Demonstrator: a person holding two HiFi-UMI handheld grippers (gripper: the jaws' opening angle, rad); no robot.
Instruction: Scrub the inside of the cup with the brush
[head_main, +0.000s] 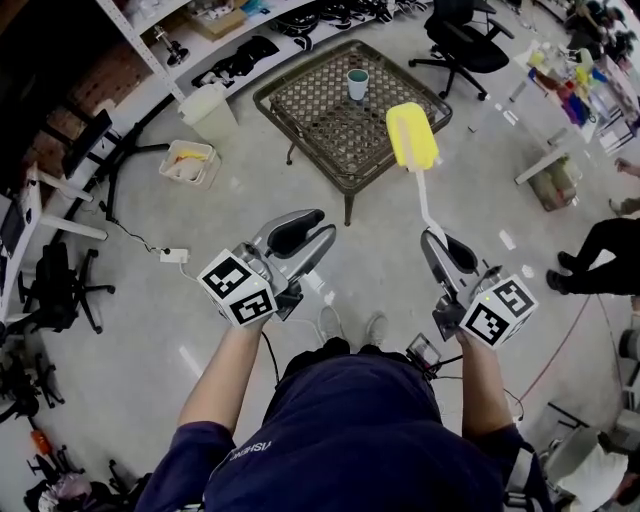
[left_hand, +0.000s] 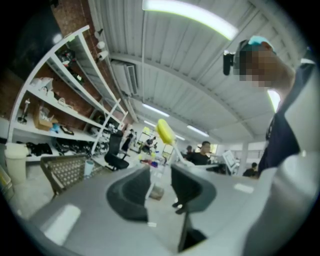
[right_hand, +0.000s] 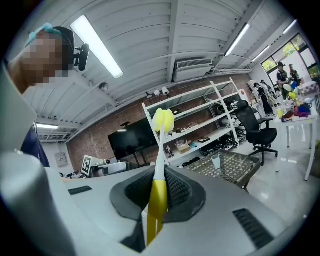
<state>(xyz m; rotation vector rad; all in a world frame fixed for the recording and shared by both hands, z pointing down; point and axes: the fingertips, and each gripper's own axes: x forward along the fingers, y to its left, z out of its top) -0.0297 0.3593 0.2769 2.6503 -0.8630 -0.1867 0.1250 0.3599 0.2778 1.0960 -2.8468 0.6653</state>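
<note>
Overhead, the whole layout was given by the head view alone: the left gripper (head_main: 318, 228) and the right gripper (head_main: 443, 247) were held out side by side above a pale grey floor (head_main: 200, 330), well short of a low wicker tabletop (head_main: 320, 110). The left gripper view added that its jaws were drawn together to a narrow slit with nothing between them. In the right gripper view the jaws were seen pressed onto the yellow grip of the brush (right_hand: 159, 150), whose white shaft rose to a yellow head.

The cup (head_main: 357, 84) was stood upright on the tabletop, toward its far corner, well apart from both pairs of jaws. The brush head was seen over the tabletop's near right edge in the head view, clear of the cup.

White shelving (head_main: 150, 45) against a brick wall was shown along the left of the room, with a white bin (head_main: 212, 112) beside the tabletop's left corner and a black office chair (head_main: 462, 40) beyond its right. Only the gripper views showed the ribbed ceiling and its strip lights (right_hand: 97, 46).
</note>
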